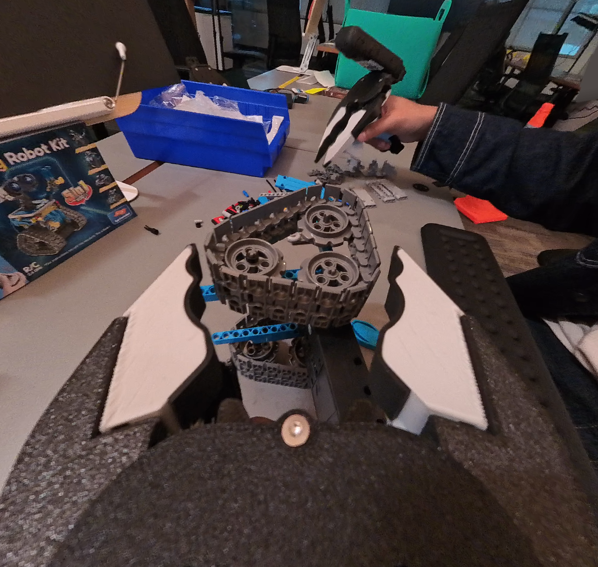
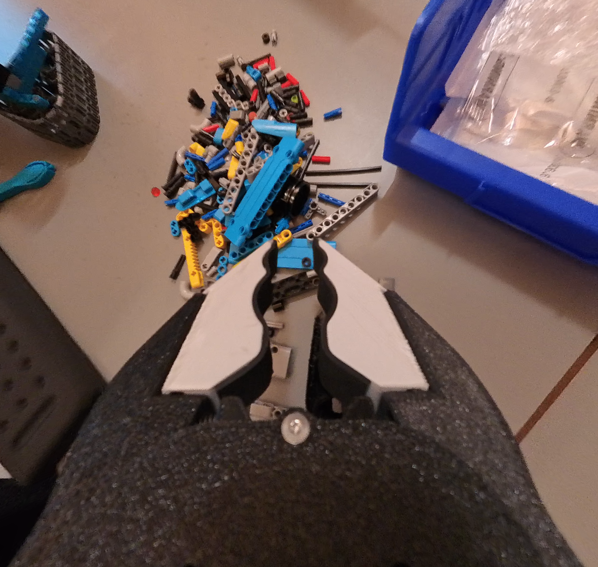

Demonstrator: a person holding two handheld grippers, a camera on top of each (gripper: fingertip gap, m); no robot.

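A: What is the biggest thing here?

B: The grey worktop (image 1: 106, 292). Next biggest is the blue bin (image 1: 207, 130) with clear plastic bags in it. It sits at the far side of the worktop, behind the tracked model (image 1: 291, 260).

A: What is the tracked model?

B: It is made of building bricks. It has a grey track looped round three grey wheels, and blue beams poke out of it. A kit box (image 1: 55, 201) with a robot picture stands to the left of the model.

A: Where is the left gripper (image 1: 294, 273)?

B: It is right at the tracked model. Its two white fingers (image 1: 161, 334) are spread wide, one on each side of the model. They do not seem to touch it, so it holds nothing.

A: And the right gripper (image 2: 294, 243)?

B: It is up over the near edge of the pile of loose bricks (image 2: 249, 162), which lies behind the tracked model and in front of the blue bin. Its fingers are only a little way apart. A blue brick (image 2: 293, 255) shows in the gap, but I cannot tell if the gripper has hold of it.

A: Anything smaller?

B: A heap of small grey track links (image 1: 352, 167) lies past the model, under the right gripper.
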